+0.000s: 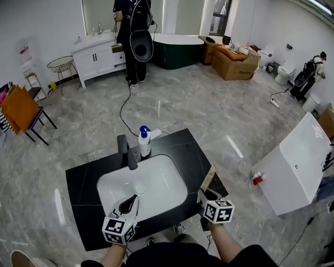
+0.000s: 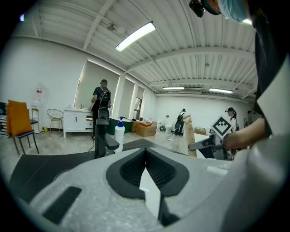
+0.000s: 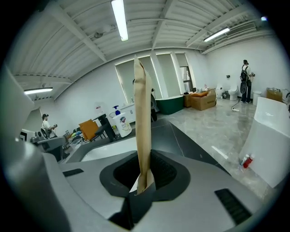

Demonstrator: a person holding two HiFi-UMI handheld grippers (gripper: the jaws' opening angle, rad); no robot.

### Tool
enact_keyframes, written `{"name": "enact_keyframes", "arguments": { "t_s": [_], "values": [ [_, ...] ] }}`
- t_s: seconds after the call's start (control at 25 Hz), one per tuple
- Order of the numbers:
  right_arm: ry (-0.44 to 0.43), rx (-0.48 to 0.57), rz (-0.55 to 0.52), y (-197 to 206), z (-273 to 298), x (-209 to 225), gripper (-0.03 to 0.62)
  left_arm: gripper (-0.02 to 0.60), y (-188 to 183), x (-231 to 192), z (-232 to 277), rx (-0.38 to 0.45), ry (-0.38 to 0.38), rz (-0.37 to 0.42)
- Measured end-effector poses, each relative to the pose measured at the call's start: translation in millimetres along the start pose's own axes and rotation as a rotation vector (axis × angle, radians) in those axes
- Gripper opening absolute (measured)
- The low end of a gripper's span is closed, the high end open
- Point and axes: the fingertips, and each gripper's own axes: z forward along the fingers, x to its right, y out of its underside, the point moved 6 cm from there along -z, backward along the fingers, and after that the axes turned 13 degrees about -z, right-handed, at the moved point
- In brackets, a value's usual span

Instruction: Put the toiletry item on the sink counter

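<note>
A black sink counter (image 1: 83,186) holds a white basin (image 1: 158,186), a black faucet (image 1: 127,152) and a white pump bottle (image 1: 144,141) with a blue top. My right gripper (image 1: 206,196) hangs over the counter's front right corner, shut on a thin tan cardboard packet (image 1: 208,178) that stands upright between the jaws (image 3: 141,122). My left gripper (image 1: 129,206) hovers over the basin's front rim; its jaws meet at the tips (image 2: 146,152) with nothing in them. The left gripper view shows the faucet (image 2: 100,133), the bottle (image 2: 119,136) and the packet (image 2: 189,136).
A white rectangular tub (image 1: 298,163) stands to the right, with a small red bottle (image 1: 258,179) on the floor beside it. Farther back, a person (image 1: 134,37) stands at a white vanity (image 1: 97,56), beside a green bathtub (image 1: 177,49) and cardboard boxes (image 1: 236,63). An orange chair (image 1: 22,109) stands left.
</note>
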Motion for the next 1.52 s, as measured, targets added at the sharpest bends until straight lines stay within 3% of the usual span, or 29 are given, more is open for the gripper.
{"name": "enact_keyframes", "arguments": {
  "t_s": [0.68,1.52],
  "values": [
    [-0.126,-0.131,-0.163,-20,96,57,0.058,0.010,-5,11,30,0.059,-0.199,-0.041],
    [-0.228,-0.211,-0.267,-33,177,64,0.055,0.011,4,22,34,0.086,-0.339,-0.072]
  ]
}}
